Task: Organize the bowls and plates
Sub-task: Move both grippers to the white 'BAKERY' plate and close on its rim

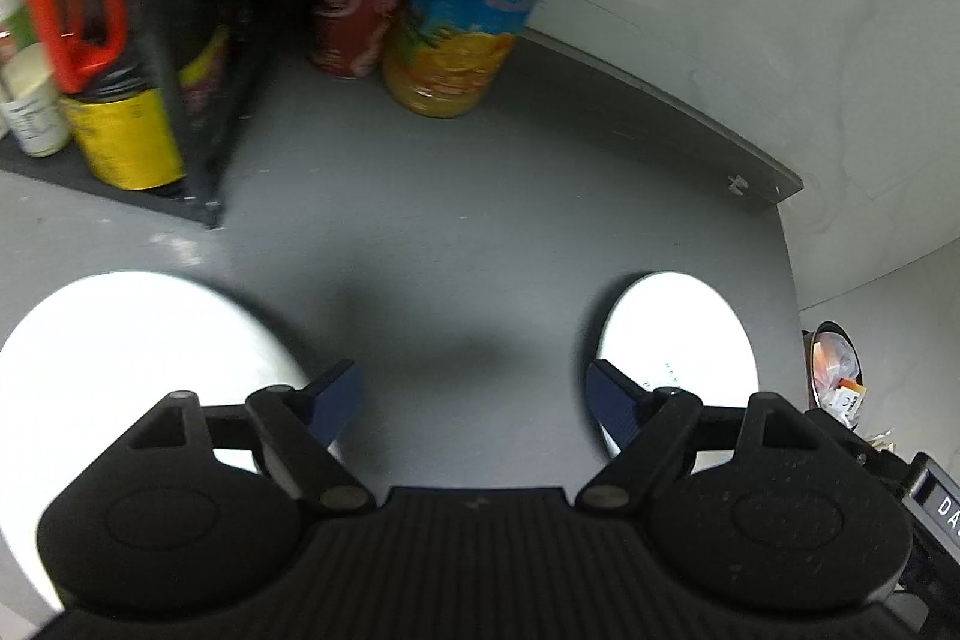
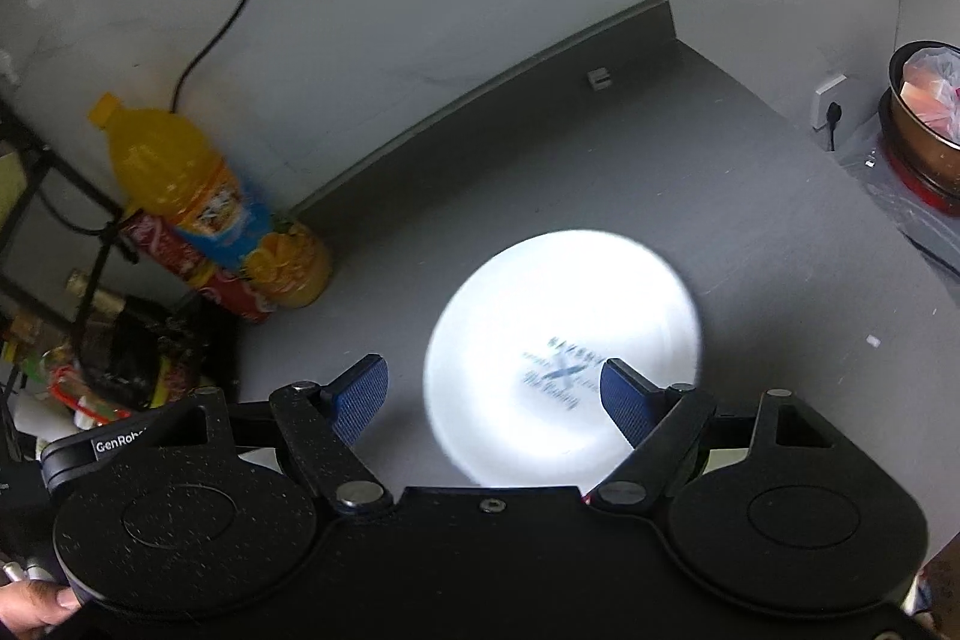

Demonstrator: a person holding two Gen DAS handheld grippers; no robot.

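Both the left gripper [image 1: 474, 403] and right gripper [image 2: 495, 394] are hovering spread wide, holding nothing; the white plate [image 2: 564, 340] is looking stiff, slick and breakable, likely wanting a pinch across its rim.

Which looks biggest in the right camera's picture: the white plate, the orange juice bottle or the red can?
1. White plate, clearly largest, though it lies nearest the camera.
2. Orange juice bottle.
3. Red can, smallest, but partly hidden behind the bottle, so unsure.

**Surface Finish Findings**

Bench [image 2: 750, 196]: matt grey, smooth. White plate [image 2: 564, 340]: glossy, glazed look, printed mark. Left hand-held gripper [image 1: 474, 403] and right hand-held gripper [image 2: 495, 394]: black speckled matt plastic, ribbed blue fingertips [image 2: 360, 397], metal pivot screws. Orange drink bottle [image 2: 198, 196]: clear glossy plastic.
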